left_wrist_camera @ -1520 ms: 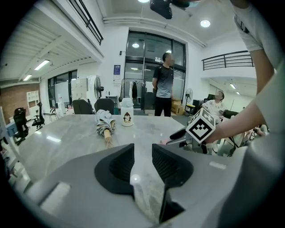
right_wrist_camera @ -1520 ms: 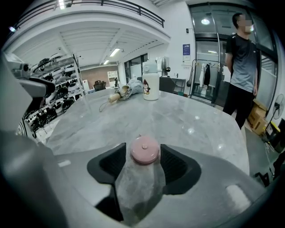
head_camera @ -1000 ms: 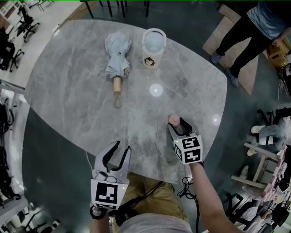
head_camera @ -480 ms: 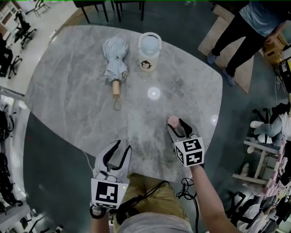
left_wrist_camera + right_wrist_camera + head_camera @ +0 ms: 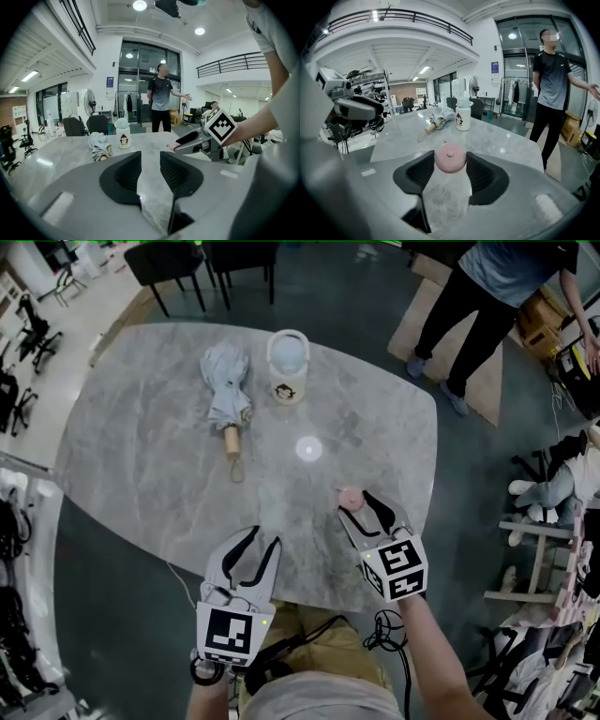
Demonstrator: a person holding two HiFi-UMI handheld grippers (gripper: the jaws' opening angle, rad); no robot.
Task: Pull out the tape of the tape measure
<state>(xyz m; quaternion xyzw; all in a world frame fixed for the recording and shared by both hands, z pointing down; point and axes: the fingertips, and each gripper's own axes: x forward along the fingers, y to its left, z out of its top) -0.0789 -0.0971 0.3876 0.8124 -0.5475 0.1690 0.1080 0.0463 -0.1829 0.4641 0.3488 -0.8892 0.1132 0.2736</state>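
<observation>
The tape measure (image 5: 350, 496), a small round pink case with a centre button, is pinched between the right gripper's (image 5: 358, 506) jaws at 4 o'clock over the grey marbled table (image 5: 141, 427), while the left gripper (image 5: 263, 538) hangs empty, jaws narrowly apart, at 6 o'clock, in a room with tall windows (image 5: 140, 75).

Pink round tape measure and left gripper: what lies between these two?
Nothing lies there. The head view shows only bare grey marble table between the open, empty left gripper and the pink round tape measure, which the right gripper holds.
</observation>
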